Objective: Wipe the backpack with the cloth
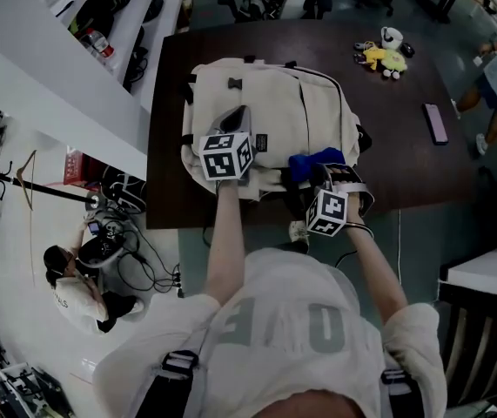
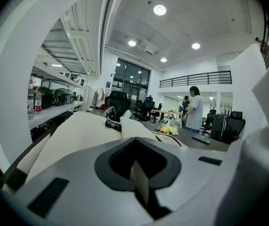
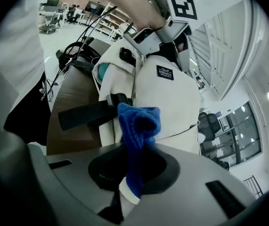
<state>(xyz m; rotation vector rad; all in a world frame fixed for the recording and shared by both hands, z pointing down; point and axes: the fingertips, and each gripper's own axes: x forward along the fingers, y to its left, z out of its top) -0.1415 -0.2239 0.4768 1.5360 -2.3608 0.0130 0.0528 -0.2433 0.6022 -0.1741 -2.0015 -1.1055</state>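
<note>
The right hand-held gripper (image 3: 127, 192) clamped the blue cloth (image 3: 138, 126), with the backpack (image 3: 167, 98) just ahead on the surface (image 3: 73, 95). The left hand-held gripper (image 2: 139, 182), jaws together, was above the backpack.

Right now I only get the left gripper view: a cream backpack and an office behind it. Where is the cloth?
Observer: A blue cloth is pinched in the right tool, outside your picture.
Operator: Is it near the backpack?
Observer: Yes. The head view shows it at the backpack's near right corner. I cannot tell whether it touches.
Operator: And where does my own tool sit?
Observer: From above, the left tool is over the backpack's near left part.
</note>
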